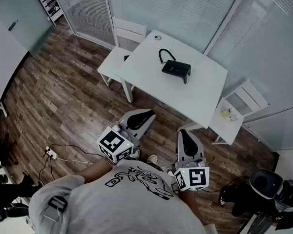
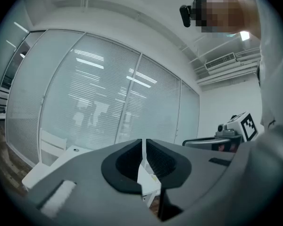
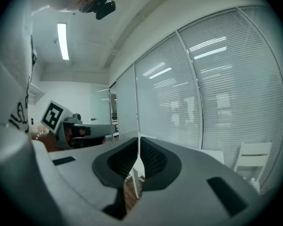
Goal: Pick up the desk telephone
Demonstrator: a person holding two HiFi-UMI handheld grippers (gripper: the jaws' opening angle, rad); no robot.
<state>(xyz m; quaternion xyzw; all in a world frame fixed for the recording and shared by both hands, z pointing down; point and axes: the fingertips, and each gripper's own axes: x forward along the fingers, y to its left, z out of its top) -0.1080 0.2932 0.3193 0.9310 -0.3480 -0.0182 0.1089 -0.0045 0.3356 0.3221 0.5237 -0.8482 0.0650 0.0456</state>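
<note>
Only the head view showed the boxy black desk telephone on the smooth white table. The left gripper and right gripper were squeezed shut, empty.

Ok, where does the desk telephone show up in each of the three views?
Head view: the desk telephone sits upper middle, on the white table.
Left gripper view: not in it; only the white table's edge shows at lower left.
Right gripper view: not in it.
Shared landmark: the glass wall with blinds.
</note>
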